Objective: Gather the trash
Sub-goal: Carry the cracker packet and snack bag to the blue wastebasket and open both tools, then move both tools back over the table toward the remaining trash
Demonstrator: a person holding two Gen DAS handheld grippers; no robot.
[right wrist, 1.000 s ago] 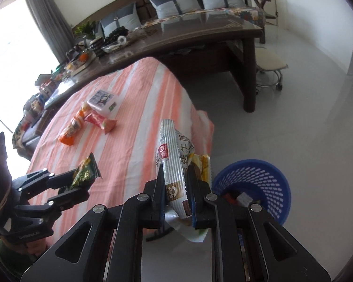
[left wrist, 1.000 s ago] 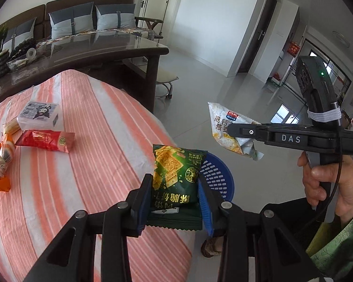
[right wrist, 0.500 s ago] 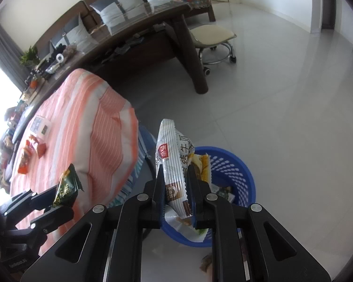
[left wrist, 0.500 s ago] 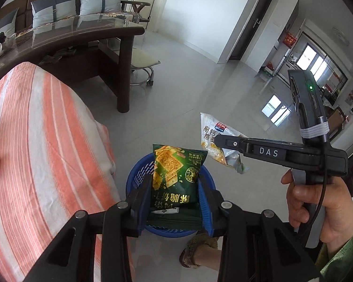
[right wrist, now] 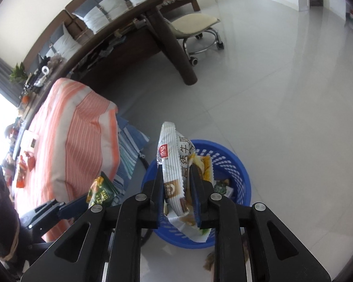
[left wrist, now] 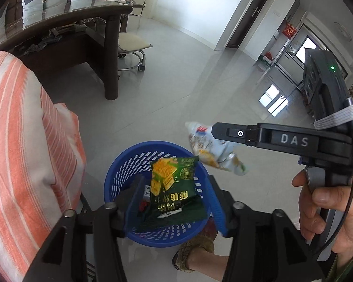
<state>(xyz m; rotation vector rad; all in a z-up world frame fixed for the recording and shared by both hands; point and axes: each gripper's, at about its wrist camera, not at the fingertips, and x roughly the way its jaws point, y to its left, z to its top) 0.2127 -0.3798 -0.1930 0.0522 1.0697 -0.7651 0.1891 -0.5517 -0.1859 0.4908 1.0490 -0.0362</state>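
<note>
Over the blue mesh basket (left wrist: 120,171) on the floor, my left gripper (left wrist: 174,181) is opening its jaws. The green cracker packet (left wrist: 174,188) hangs tilted between them, clear of both blue pads. My right gripper (right wrist: 176,166) is also over the basket (right wrist: 235,164), jaws opening. The white snack packet (right wrist: 171,164) stands between its fingers with a gap on the right side. In the left wrist view that white packet (left wrist: 214,150) looks blurred under the right gripper (left wrist: 217,130). Wrappers lie inside the basket. In the right wrist view, the left gripper (right wrist: 87,198) and green packet (right wrist: 101,191) show at lower left.
The table with the orange striped cloth (left wrist: 23,141) stands left of the basket, snacks (right wrist: 23,166) still on its far end. A dark desk (left wrist: 82,35) and a wheeled stool (left wrist: 131,44) are behind. A slippered foot (left wrist: 195,246) is beside the basket. Tiled floor spreads to the right.
Both grippers moved from above the table's edge down to over the basket. Both pairs of jaws have widened; the green packet has tilted loose and the white one has sagged.
</note>
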